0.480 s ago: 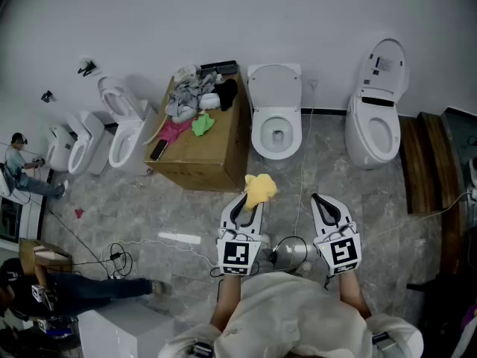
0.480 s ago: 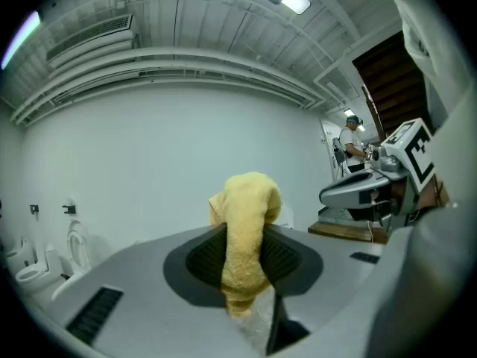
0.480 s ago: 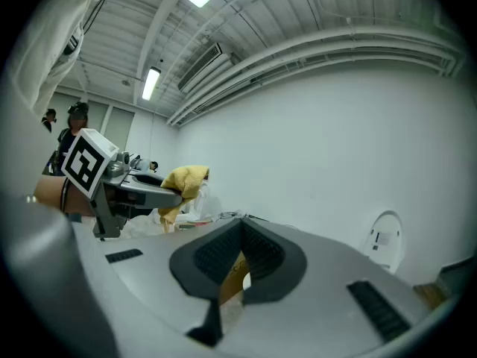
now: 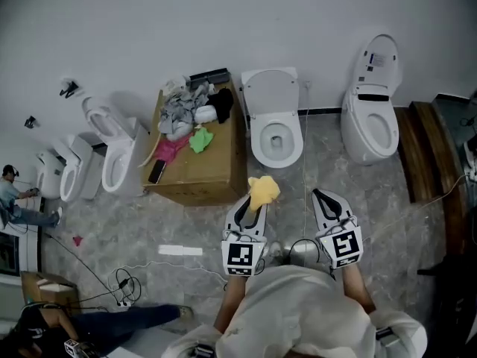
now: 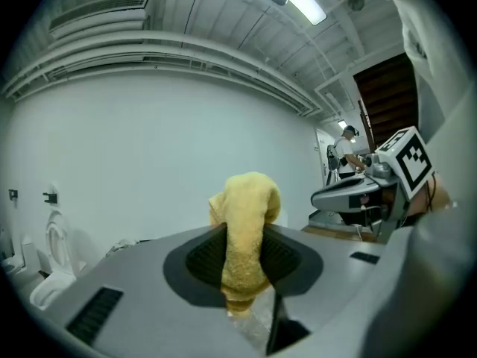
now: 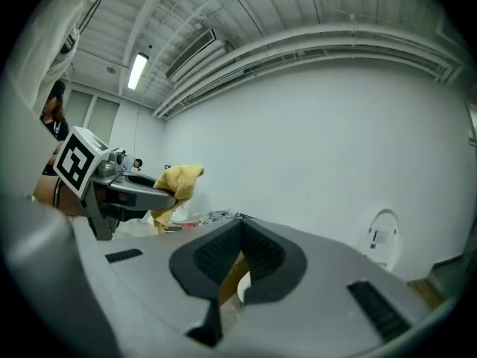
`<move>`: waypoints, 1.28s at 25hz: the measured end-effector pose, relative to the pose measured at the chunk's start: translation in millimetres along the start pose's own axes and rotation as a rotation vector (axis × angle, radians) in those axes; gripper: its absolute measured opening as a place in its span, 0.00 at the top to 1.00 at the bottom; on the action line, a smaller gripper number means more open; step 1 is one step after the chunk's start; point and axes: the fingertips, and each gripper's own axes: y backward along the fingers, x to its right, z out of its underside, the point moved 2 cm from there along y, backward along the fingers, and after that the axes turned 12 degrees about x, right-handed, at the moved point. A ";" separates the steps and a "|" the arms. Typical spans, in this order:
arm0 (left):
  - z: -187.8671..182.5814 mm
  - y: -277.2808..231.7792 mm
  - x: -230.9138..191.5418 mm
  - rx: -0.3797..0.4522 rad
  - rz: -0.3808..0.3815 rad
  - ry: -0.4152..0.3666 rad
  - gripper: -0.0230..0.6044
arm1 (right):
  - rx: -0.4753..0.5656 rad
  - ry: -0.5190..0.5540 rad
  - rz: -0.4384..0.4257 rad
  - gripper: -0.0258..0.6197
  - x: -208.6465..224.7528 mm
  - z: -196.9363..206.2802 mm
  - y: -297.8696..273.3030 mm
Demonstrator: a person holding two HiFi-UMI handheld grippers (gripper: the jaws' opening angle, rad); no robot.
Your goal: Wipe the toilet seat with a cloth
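**Approach to the wipe.** The yellow cloth (image 5: 244, 222) is clamped between the jaws of the left gripper (image 4: 253, 203). It is bunched above the tips, and a tail hangs down between the pads. The cloth is held in the air, well apart from the toilet seat (image 4: 258, 136). In the head view the seat lies at 12 o'clock from the cloth, lowered over the bowl, with the lid (image 4: 271, 86) raised behind it. The right gripper (image 4: 322, 200) is held at 3 o'clock of the left, its jaws closed together on nothing. A cardboard box (image 4: 201, 171) heaped with clothes stands at 10 o'clock.

No wiping is judged to have begun. For a good stroke, the cloth is best lowered so that fabric, not jaw, meets the ring. Light pressure is then applied and the rim is followed round in one continuous sweep. The empty gripper is best kept clear of the bowl.
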 end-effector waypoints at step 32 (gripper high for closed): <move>41.7 -204.1 -108.0 -0.065 -0.067 0.000 0.77 | -0.067 -0.067 -0.068 0.95 128.7 59.1 -203.3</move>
